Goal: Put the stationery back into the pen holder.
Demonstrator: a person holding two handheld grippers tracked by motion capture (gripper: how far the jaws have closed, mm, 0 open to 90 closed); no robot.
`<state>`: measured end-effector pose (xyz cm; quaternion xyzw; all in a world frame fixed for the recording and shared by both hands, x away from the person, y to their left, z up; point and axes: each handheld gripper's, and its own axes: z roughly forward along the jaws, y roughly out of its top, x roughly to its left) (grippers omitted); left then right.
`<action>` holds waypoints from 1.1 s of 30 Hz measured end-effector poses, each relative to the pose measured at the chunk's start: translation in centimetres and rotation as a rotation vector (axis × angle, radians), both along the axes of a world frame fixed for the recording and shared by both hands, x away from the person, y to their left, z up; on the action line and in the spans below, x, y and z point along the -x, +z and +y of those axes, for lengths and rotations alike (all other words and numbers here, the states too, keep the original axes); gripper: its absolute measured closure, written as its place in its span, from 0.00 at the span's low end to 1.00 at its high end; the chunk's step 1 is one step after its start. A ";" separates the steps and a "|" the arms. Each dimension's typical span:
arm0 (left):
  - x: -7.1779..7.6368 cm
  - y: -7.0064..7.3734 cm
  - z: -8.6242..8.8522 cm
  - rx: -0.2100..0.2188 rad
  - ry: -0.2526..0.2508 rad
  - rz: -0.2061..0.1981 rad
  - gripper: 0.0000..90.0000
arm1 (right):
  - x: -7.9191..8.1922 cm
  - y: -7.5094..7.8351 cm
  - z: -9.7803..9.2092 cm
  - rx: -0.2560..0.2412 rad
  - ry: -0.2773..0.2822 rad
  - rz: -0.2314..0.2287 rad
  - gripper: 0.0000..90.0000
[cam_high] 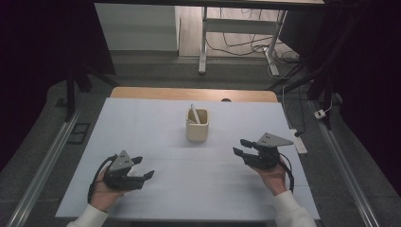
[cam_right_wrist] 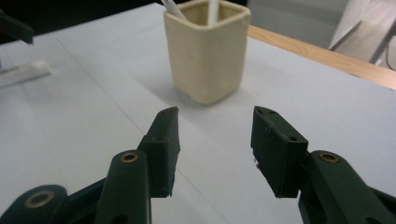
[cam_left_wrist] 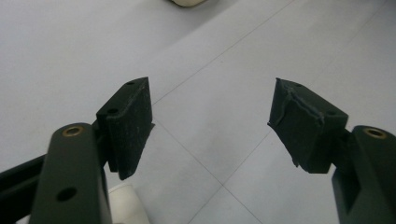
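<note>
A cream square cup [cam_high: 197,126] stands upright at the middle of the white-covered table [cam_high: 156,127], with a white pen [cam_high: 194,113] leaning in it. In the right gripper view the cup [cam_right_wrist: 208,56] sits just ahead of my right gripper [cam_right_wrist: 215,121], which is open and empty, and two white sticks [cam_right_wrist: 213,7] poke out of the cup. My right gripper [cam_high: 240,146] is held right of the cup. My left gripper [cam_high: 144,167] is near the front left, open and empty [cam_left_wrist: 210,116]. A white pen-like object [cam_right_wrist: 28,72] lies on the table beside it [cam_left_wrist: 123,200].
The wooden table edge [cam_high: 194,93] shows beyond the white sheet. A white power strip [cam_high: 300,142] lies off the right edge. Desk legs and cables [cam_high: 246,45] stand on the floor behind. Metal rails [cam_high: 42,161] run along both sides.
</note>
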<state>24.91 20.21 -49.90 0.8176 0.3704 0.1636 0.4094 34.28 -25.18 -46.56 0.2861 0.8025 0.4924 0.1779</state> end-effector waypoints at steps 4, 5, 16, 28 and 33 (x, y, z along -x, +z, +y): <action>0.0 0.0 0.0 -0.001 0.000 -0.001 0.33 | 0.4 -0.3 -0.7 0.004 -0.014 0.006 0.57; 0.0 0.0 0.1 -0.001 0.001 -0.001 0.33 | 0.5 -0.4 -0.9 0.001 -0.019 0.007 0.57; 0.0 0.1 0.3 -0.001 0.008 -0.004 0.33 | 2.5 -1.6 -3.4 0.033 -0.064 0.006 0.56; -0.2 1.0 1.0 -0.002 0.049 0.018 0.31 | 3.6 -2.6 -5.1 0.093 -0.076 0.000 0.55; -0.5 1.7 2.0 -0.014 0.104 0.080 0.30 | 3.6 -2.6 -5.1 0.100 -0.071 0.003 0.55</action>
